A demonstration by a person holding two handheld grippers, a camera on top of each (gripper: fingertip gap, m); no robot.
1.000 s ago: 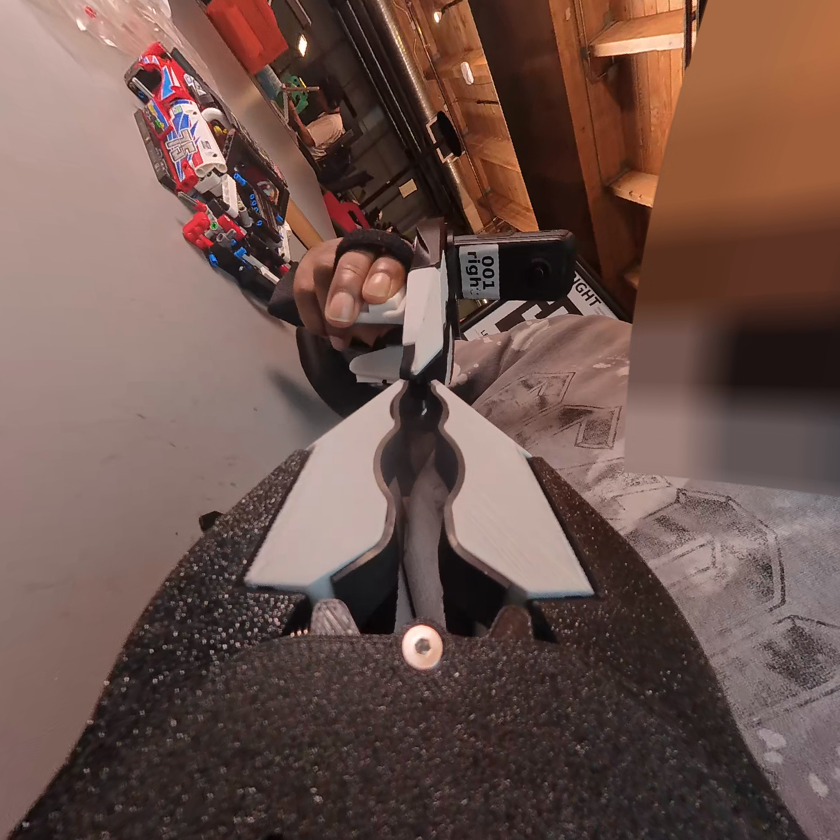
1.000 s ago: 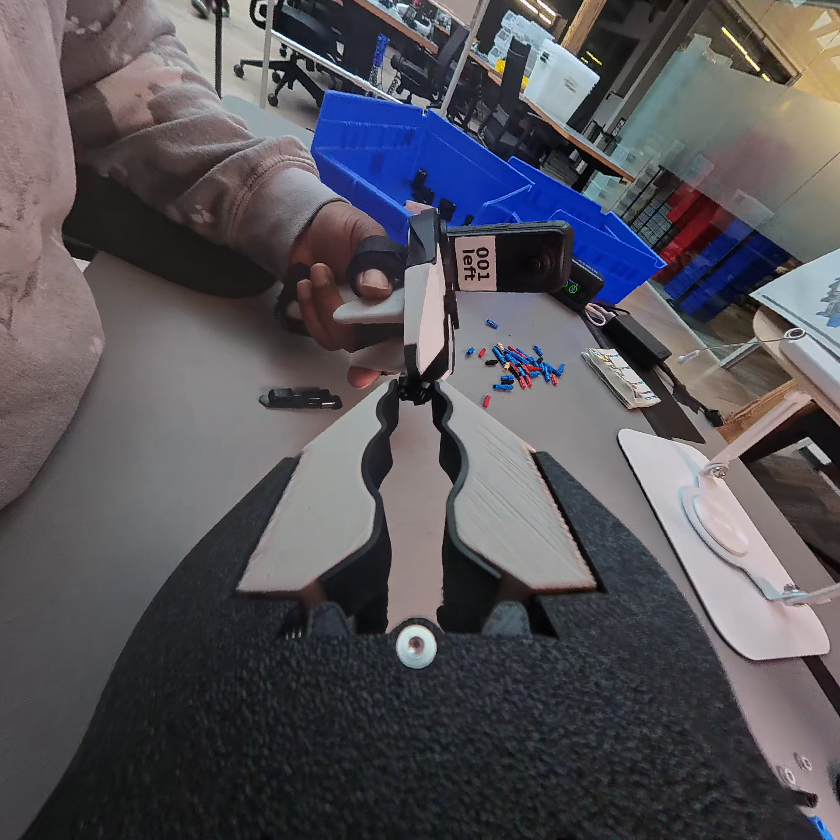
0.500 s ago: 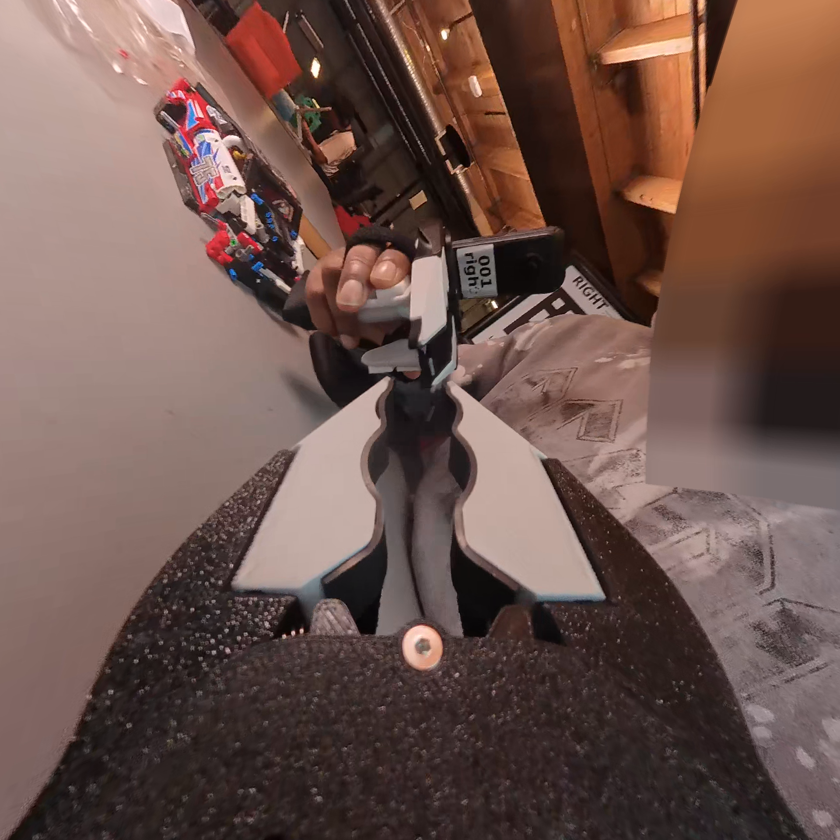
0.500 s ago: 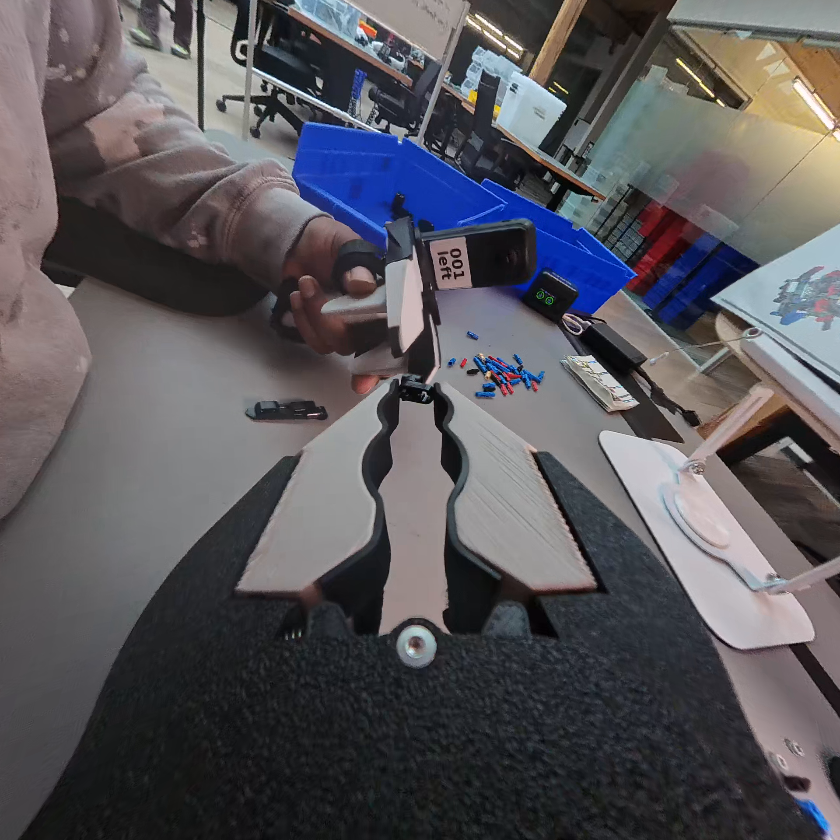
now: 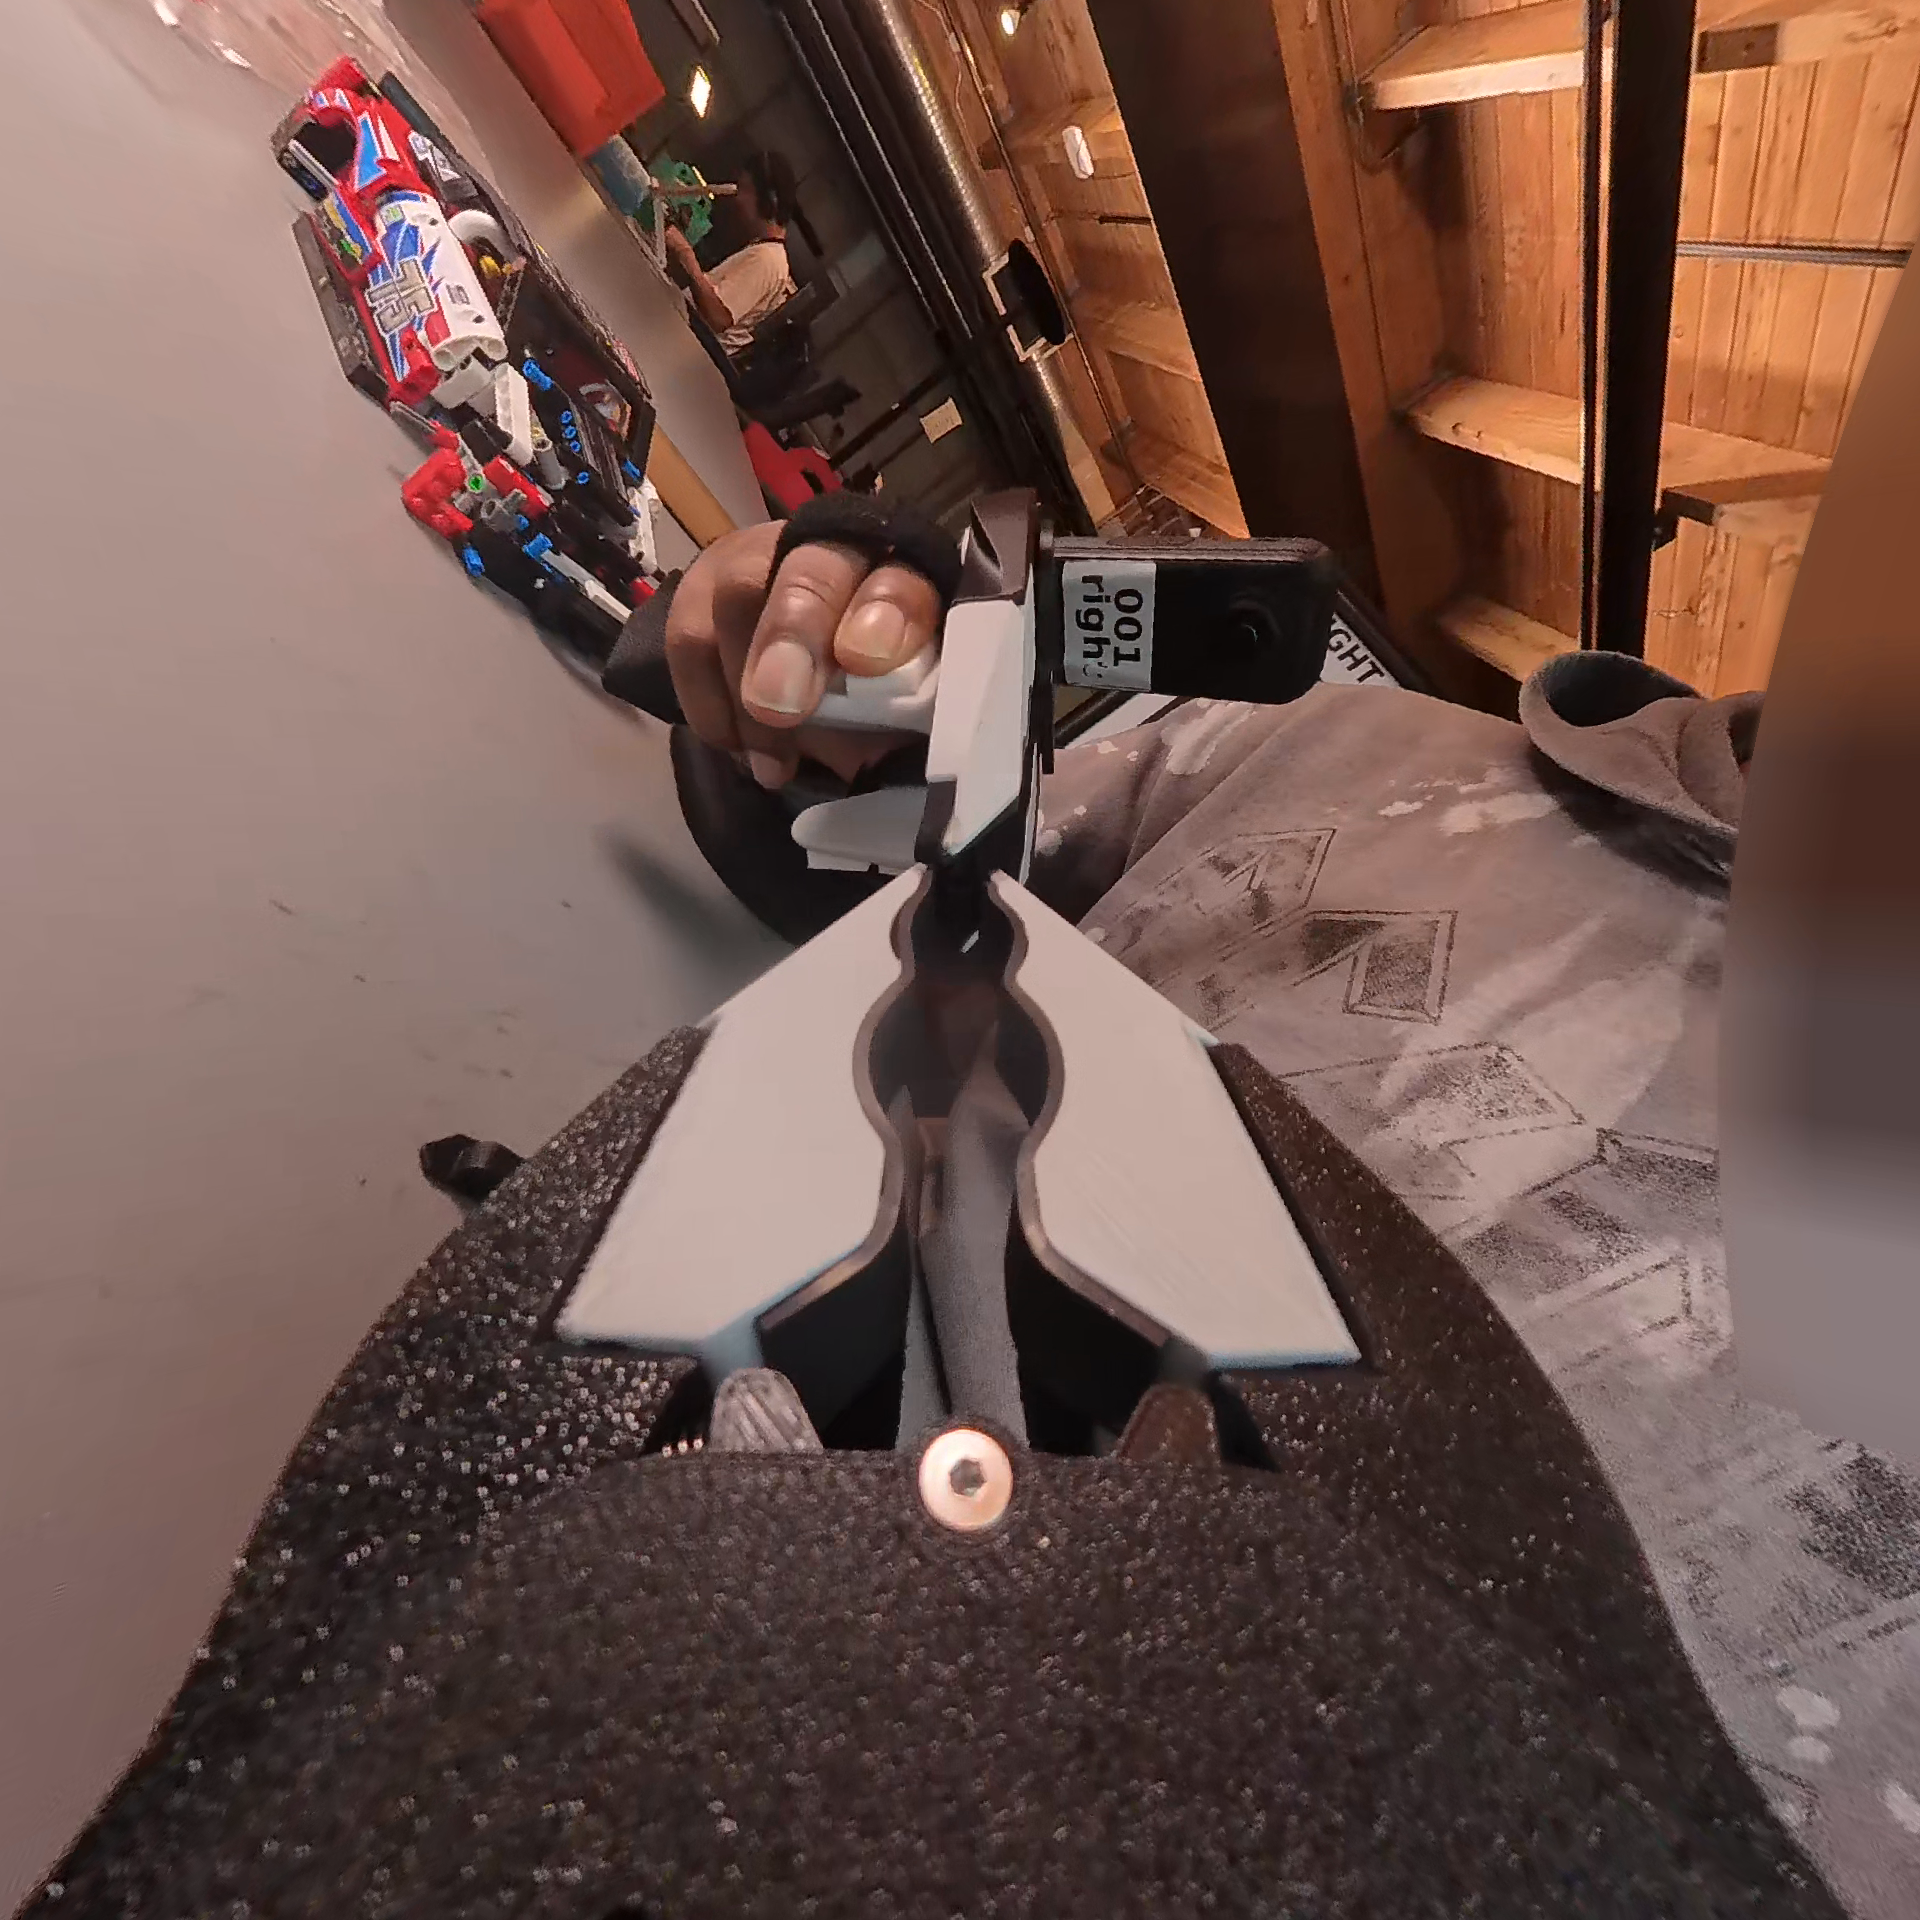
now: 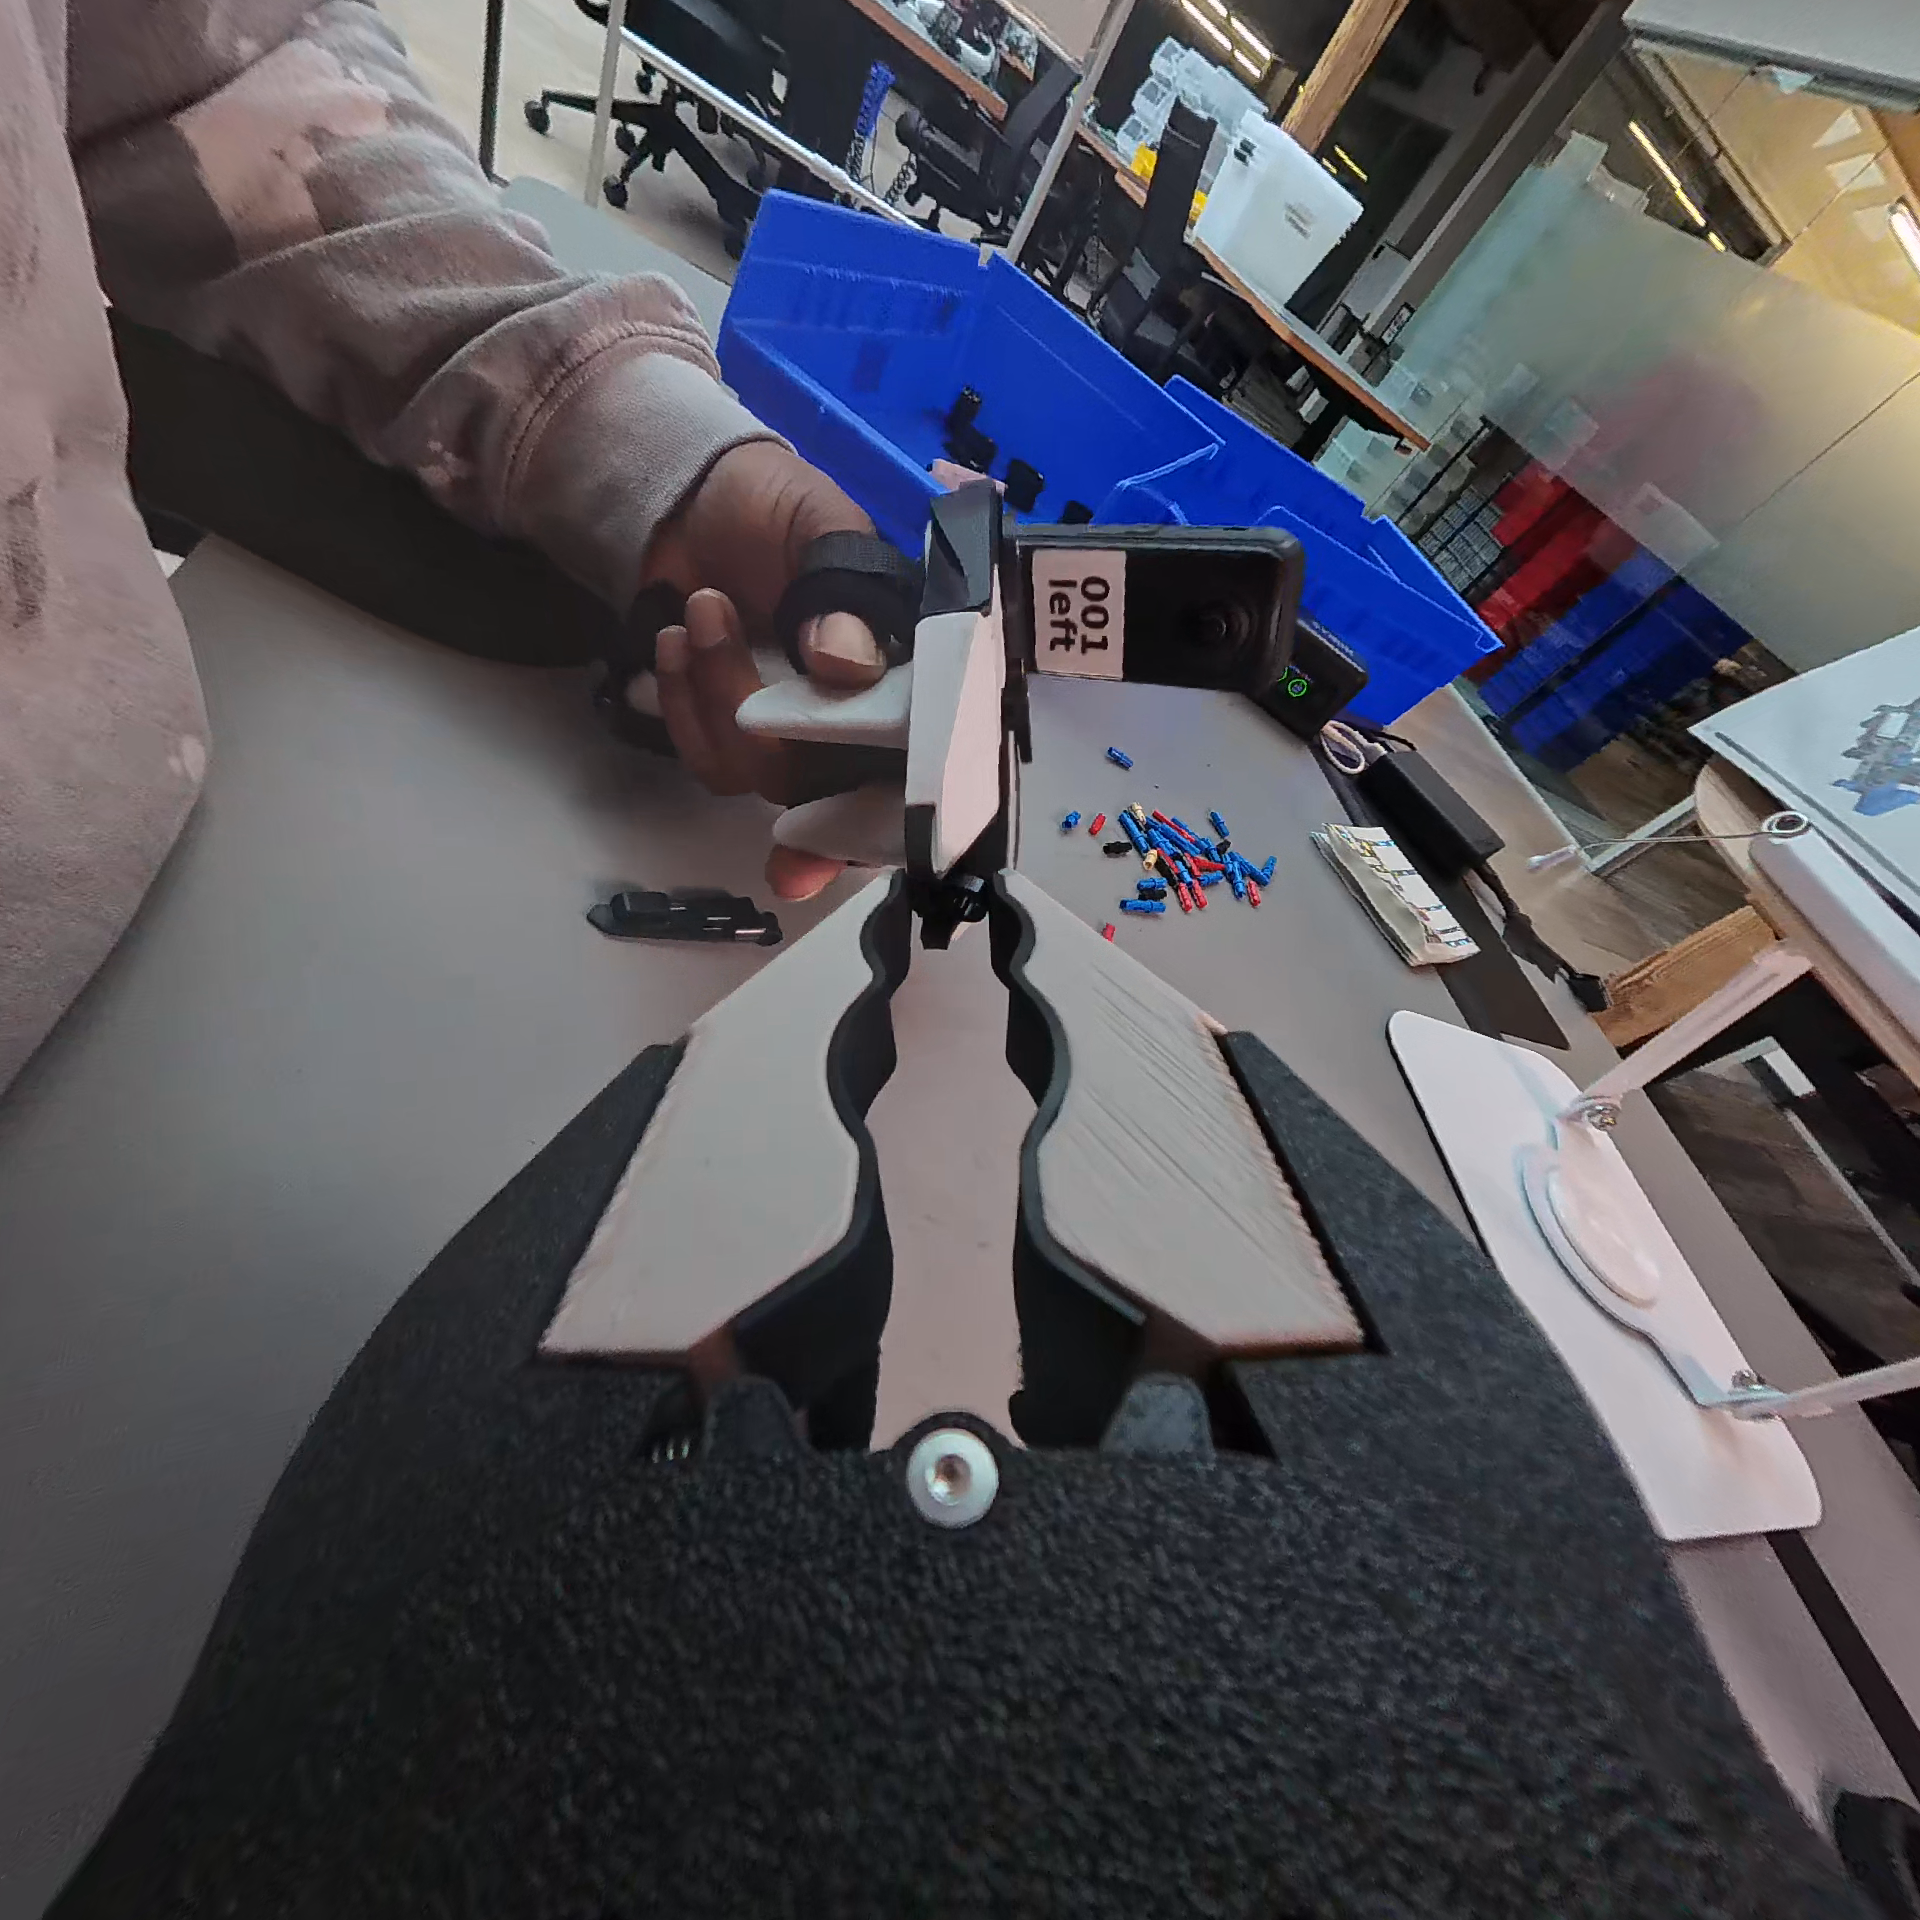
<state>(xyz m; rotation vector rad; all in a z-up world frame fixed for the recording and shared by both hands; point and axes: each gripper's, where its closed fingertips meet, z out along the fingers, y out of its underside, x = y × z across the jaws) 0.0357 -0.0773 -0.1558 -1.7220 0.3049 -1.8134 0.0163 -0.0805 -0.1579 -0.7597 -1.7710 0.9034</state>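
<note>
My two grippers meet tip to tip above a grey table (image 6: pixel 312 1039). In the left wrist view my left gripper (image 5: pixel 961 899) is shut on a small black piece (image 5: pixel 961 925) at its fingertips. The right gripper (image 5: pixel 982 727), held by a hand, stands edge-on just beyond and touches the same spot. In the right wrist view my right gripper (image 6: pixel 948 899) is shut on the small black piece (image 6: pixel 943 920). The left gripper (image 6: pixel 956 727), held by a hand, comes down onto it from above. How the piece is built is hidden by the fingertips.
A flat black part (image 6: pixel 686 920) lies on the table left of the tips. A pile of small blue and red pins (image 6: pixel 1184 862), a folded booklet (image 6: pixel 1392 904), a white stand base (image 6: pixel 1600 1247) and blue bins (image 6: pixel 1039 416) are to the right. A red-white-blue toy car (image 5: pixel 405 291) lies far off. Only a small space, under 4 cm, lies between the two pairs of fingers. The red-white-blue toy car (image 5: pixel 405 291) is about 35 centimetres from both grippers' fingertips.
Both grippers stay tip to tip on the small black piece. They have tilted and shifted slightly together; the hold has not changed.
</note>
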